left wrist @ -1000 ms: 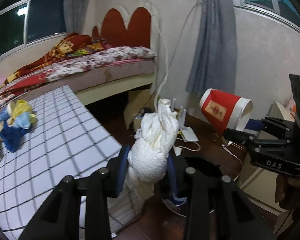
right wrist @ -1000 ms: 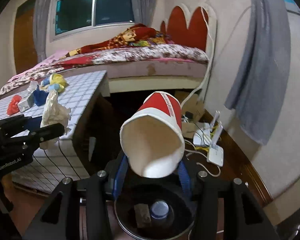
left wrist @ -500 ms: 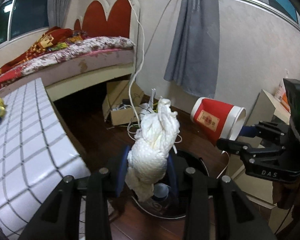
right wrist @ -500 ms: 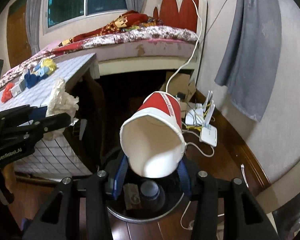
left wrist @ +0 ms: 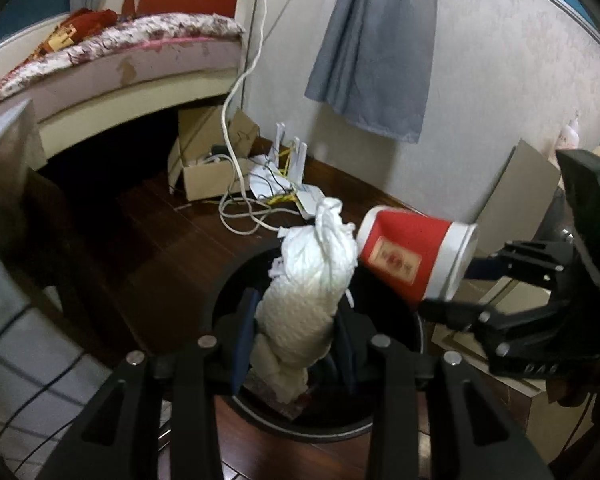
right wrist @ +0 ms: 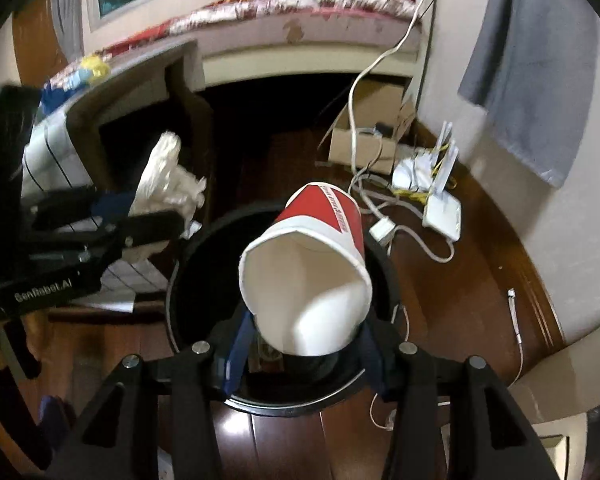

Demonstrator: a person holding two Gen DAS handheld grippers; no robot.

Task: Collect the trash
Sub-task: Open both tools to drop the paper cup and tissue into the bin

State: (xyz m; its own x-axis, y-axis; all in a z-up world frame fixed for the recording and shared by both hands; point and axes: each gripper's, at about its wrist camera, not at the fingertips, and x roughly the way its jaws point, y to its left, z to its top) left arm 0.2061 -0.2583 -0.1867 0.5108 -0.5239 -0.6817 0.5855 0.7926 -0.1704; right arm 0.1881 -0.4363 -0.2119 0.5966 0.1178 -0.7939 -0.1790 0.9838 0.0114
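"GenRobot.AI" left gripper (left wrist: 296, 344) clenches one tissue wad (left wrist: 308, 292); right gripper (right wrist: 304, 344), jaws just widening, grips one red-white cup (right wrist: 312, 268) over black bin (right wrist: 180, 276).

The wad of tissue (left wrist: 308, 300) sits between the left tongs (left wrist: 296, 344), above the bin (left wrist: 236, 280) on the floor. To its right the paper cup (left wrist: 416, 256) sits in the right tongs (right wrist: 304, 340), also over the bin. A cardboard box (left wrist: 208, 168) lies behind, beside the bed (left wrist: 140, 60).

Left hand-held gripper (left wrist: 296, 354) and right hand-held gripper (right wrist: 306, 354), both angled downward, clamped.
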